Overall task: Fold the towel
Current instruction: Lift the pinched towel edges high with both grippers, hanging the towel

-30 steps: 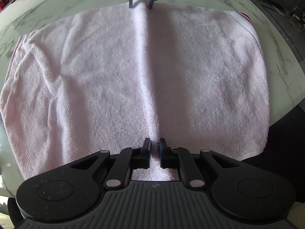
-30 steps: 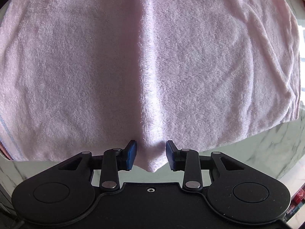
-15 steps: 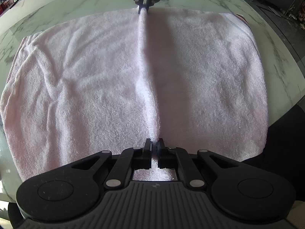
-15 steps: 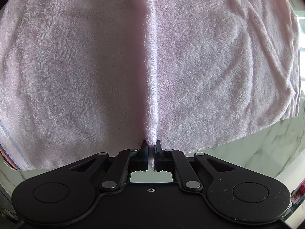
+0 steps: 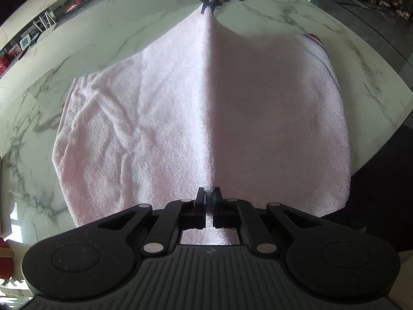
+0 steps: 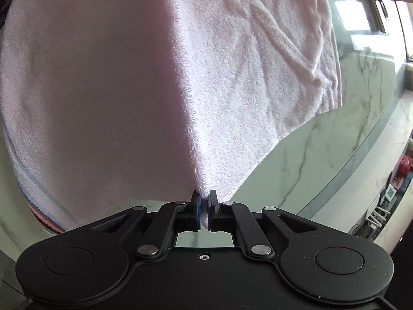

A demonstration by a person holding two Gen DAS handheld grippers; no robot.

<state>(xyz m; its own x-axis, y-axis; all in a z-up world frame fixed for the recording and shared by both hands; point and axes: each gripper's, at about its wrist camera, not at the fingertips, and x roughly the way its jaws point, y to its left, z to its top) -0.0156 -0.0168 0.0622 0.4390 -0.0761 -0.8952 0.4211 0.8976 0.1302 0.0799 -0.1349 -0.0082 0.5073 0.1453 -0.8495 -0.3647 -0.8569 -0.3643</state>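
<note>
A pale pink towel point(image 5: 144, 118) with a striped end hem point(image 5: 318, 45) is stretched along a raised middle ridge above a white marble table point(image 5: 77, 51). My left gripper point(image 5: 209, 193) is shut on the near end of that ridge. At the far end of the ridge, in the left wrist view, the right gripper point(image 5: 210, 6) is shut on the towel too. In the right wrist view the right gripper point(image 6: 204, 197) pinches the towel point(image 6: 258, 77), whose two halves slope down on either side. The striped hem point(image 6: 44, 219) hangs at the lower left.
The marble table's curved edge point(image 6: 366, 139) runs at the right of the right wrist view, with small items on a shelf point(image 6: 392, 193) beyond. A dark floor area point(image 5: 382, 175) lies past the table edge at the right of the left wrist view.
Both grippers shut on the towel's middle ridge, then rose. The towel's middle lifted off the table into a tent shape, and its far edges drew inward.
</note>
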